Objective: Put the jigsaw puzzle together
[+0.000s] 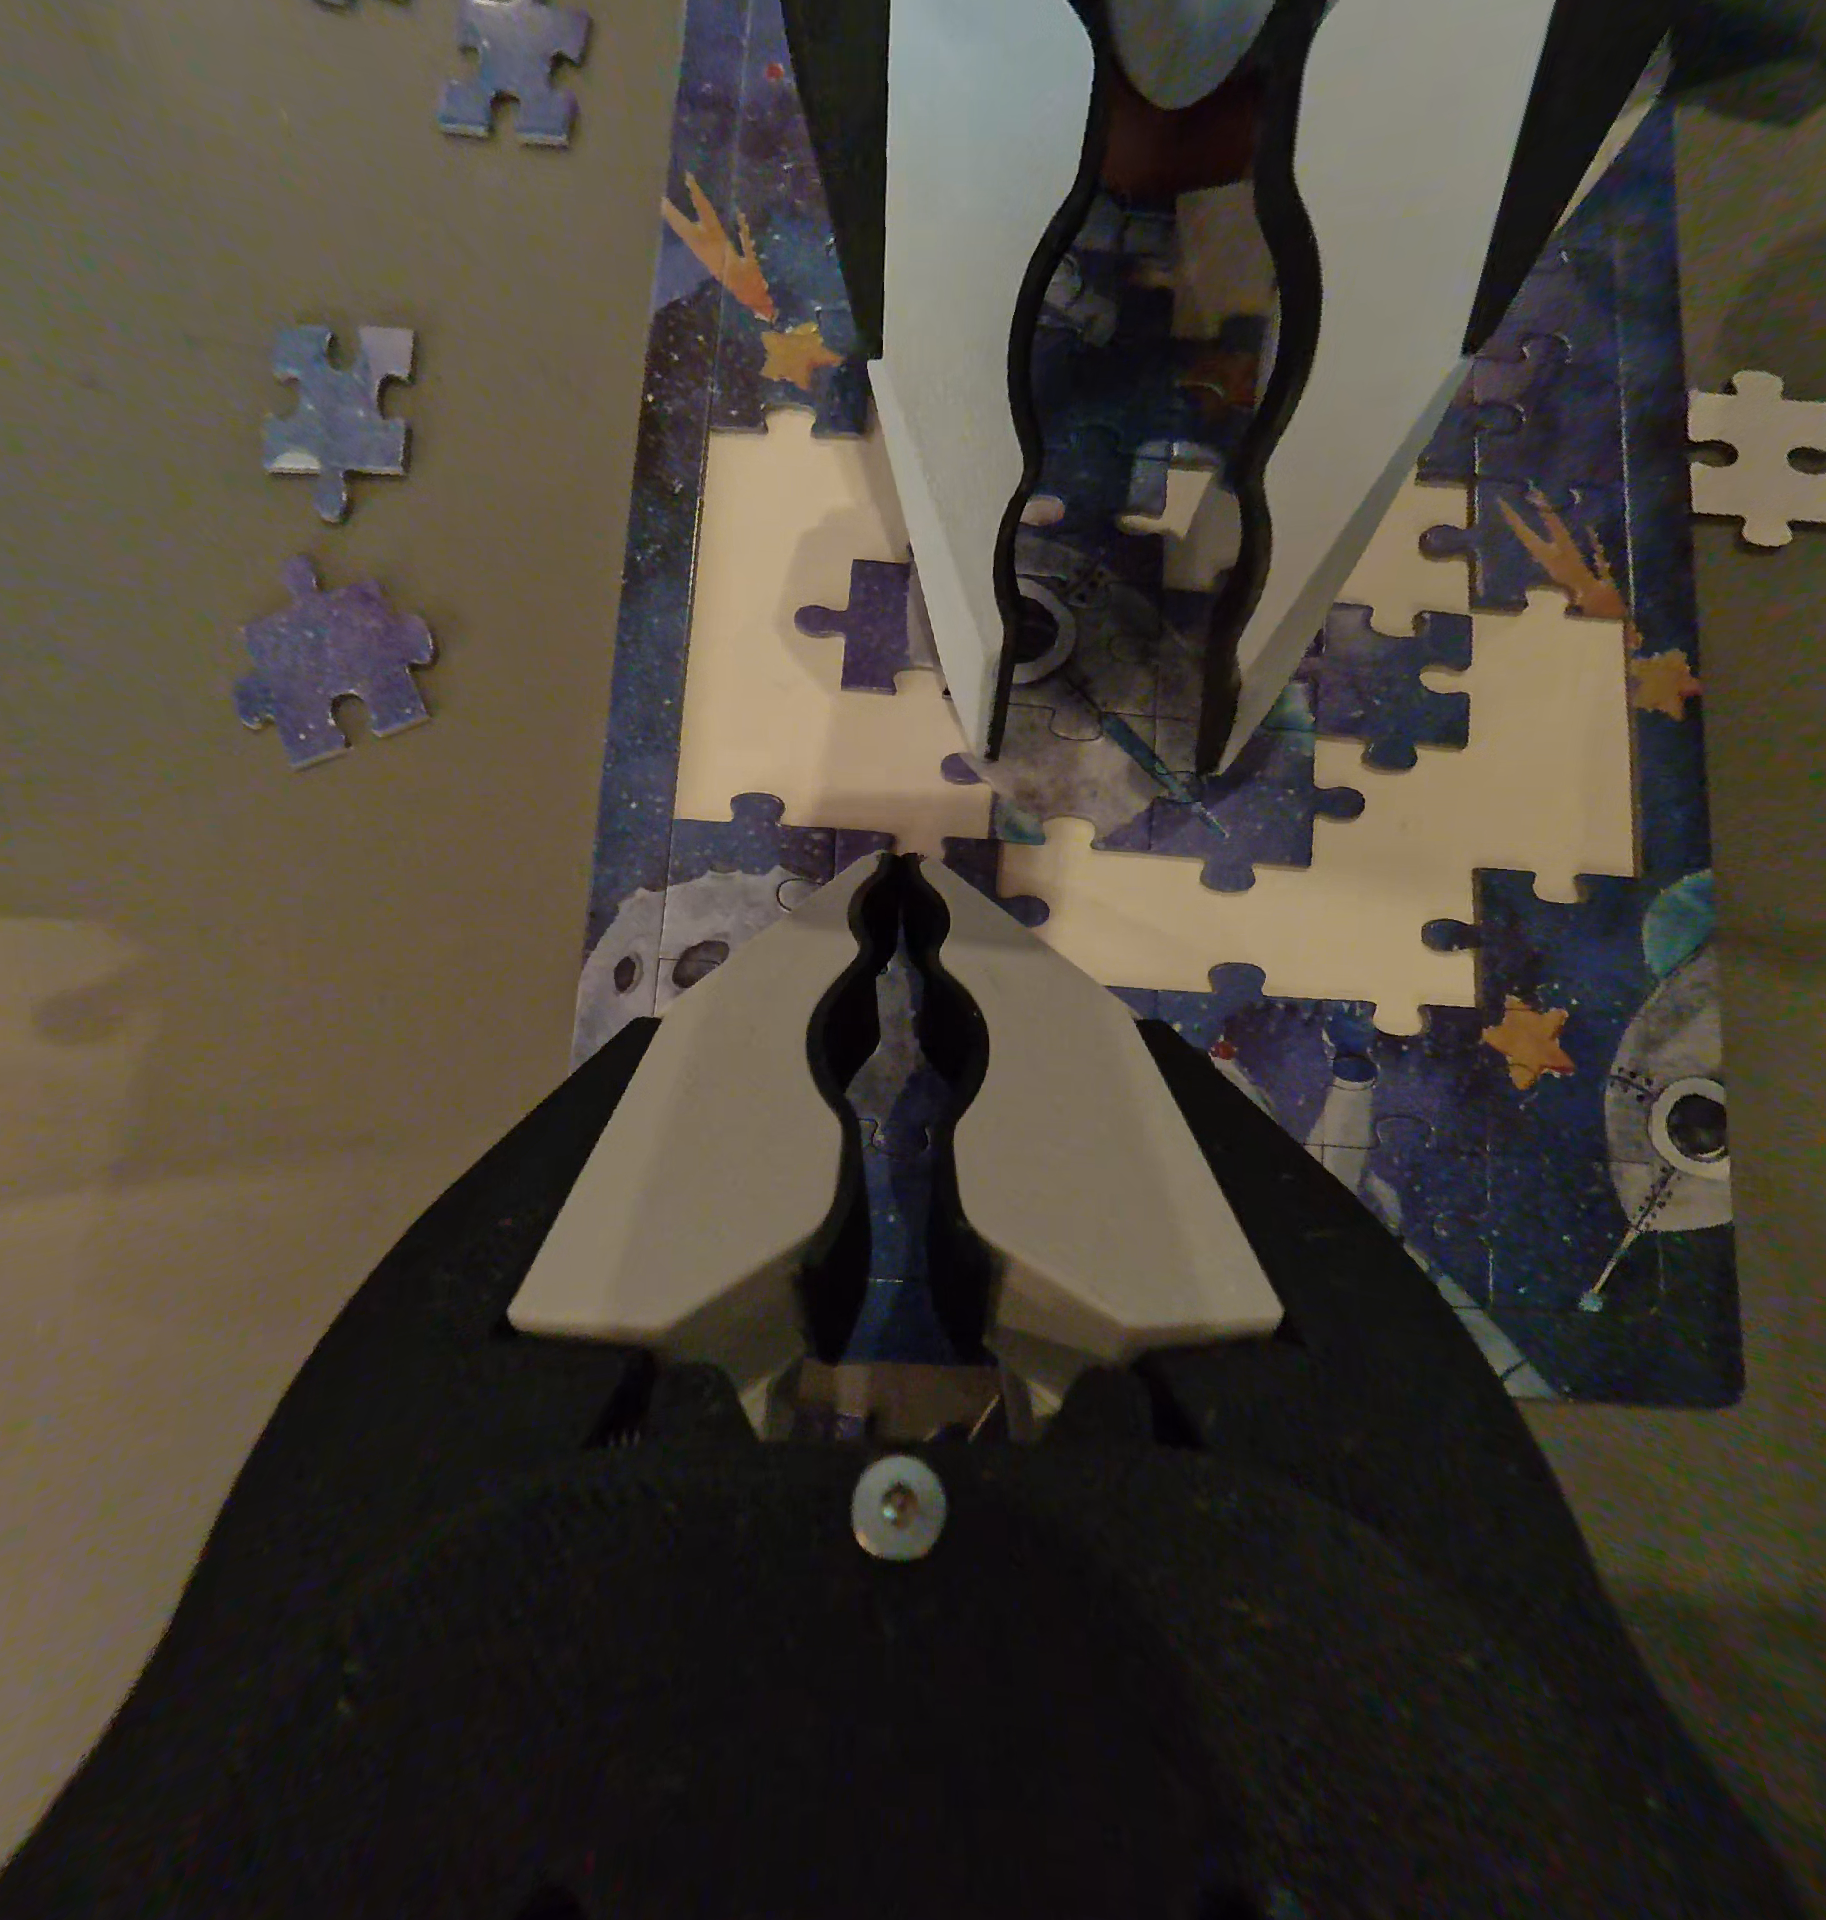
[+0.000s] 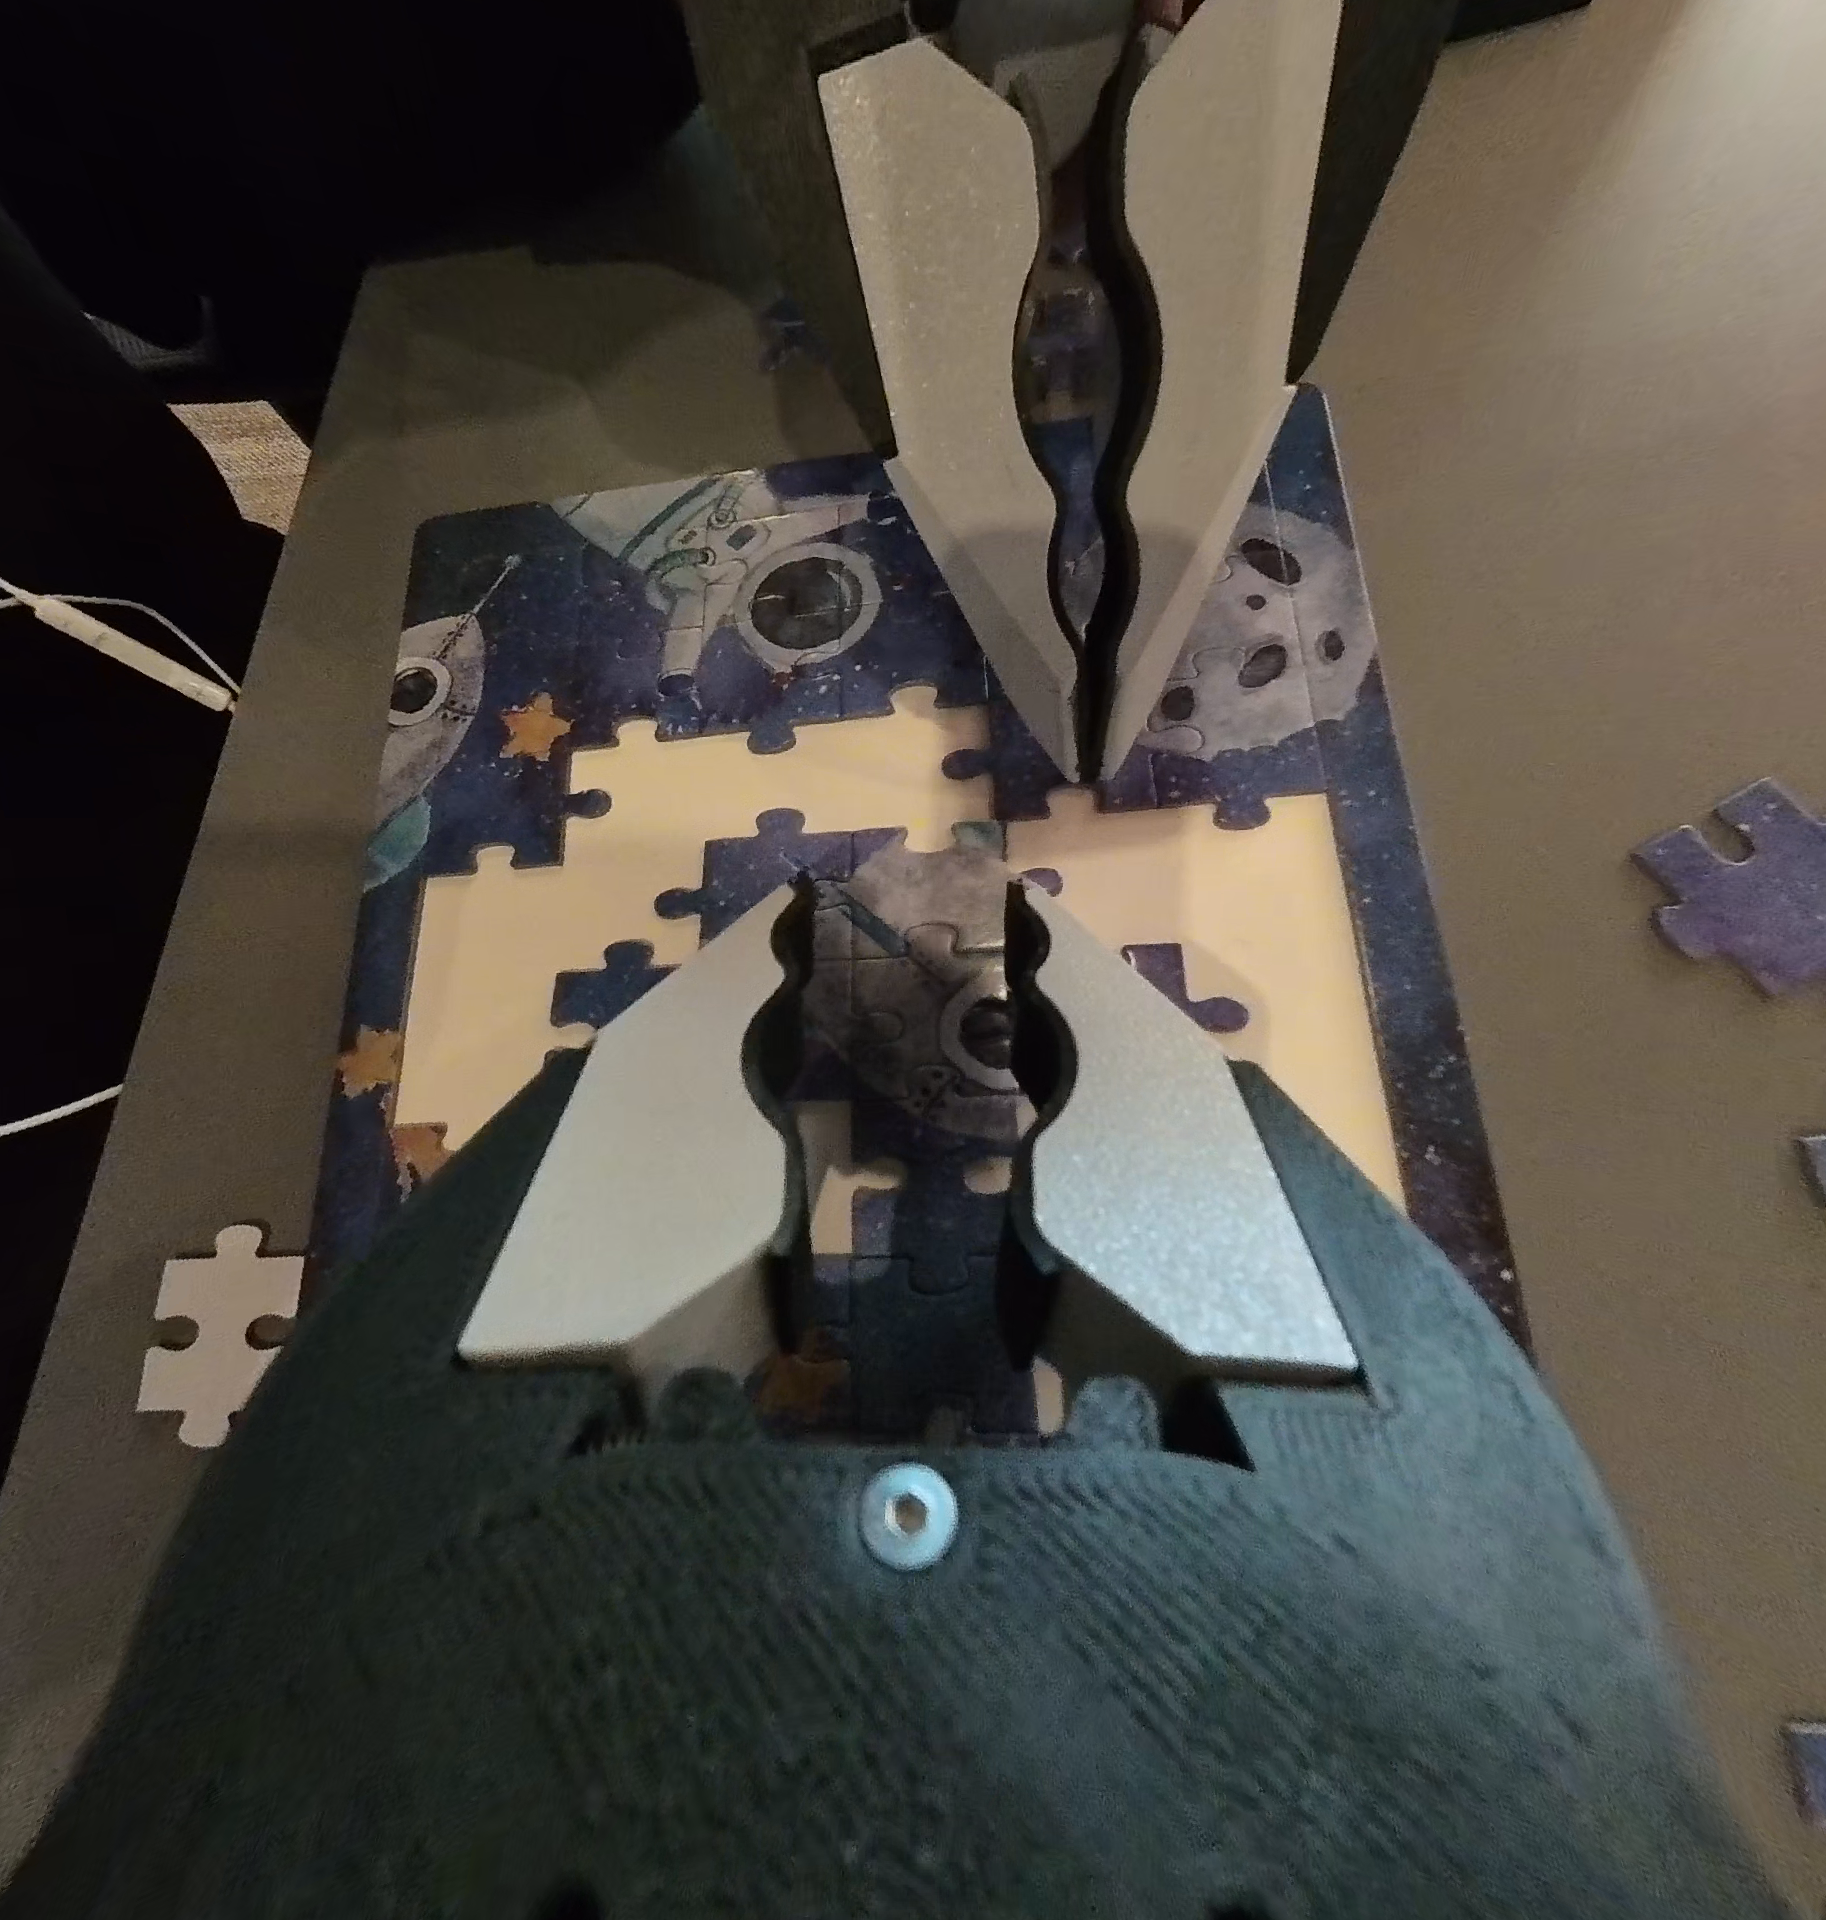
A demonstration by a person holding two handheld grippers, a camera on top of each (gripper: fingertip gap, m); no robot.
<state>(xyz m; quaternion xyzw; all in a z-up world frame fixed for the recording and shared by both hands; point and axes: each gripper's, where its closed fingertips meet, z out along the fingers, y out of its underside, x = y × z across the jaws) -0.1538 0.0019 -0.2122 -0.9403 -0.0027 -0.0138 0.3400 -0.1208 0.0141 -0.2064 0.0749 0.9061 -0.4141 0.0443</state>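
A space-themed jigsaw lies in its frame (image 1: 805,520) on a grey table, with cream gaps across the middle. A joined cluster of grey spacecraft pieces (image 1: 1096,665) sits in the central gap. My right gripper (image 1: 1104,758) reaches in from the far side, open, with its tips straddling that cluster. In the right wrist view the right gripper (image 2: 909,885) stands the same way over the cluster (image 2: 909,966). My left gripper (image 1: 904,857) is shut and empty, its tips touching the near row of joined pieces beside the cluster; it also shows in the right wrist view (image 2: 1085,774).
Three loose blue pieces (image 1: 337,426) lie on the table left of the frame, and a face-down white piece (image 1: 1766,457) lies on its right. In the right wrist view, loose pieces (image 2: 1761,904) lie right, and a white cable (image 2: 88,623) runs past the table's left edge.
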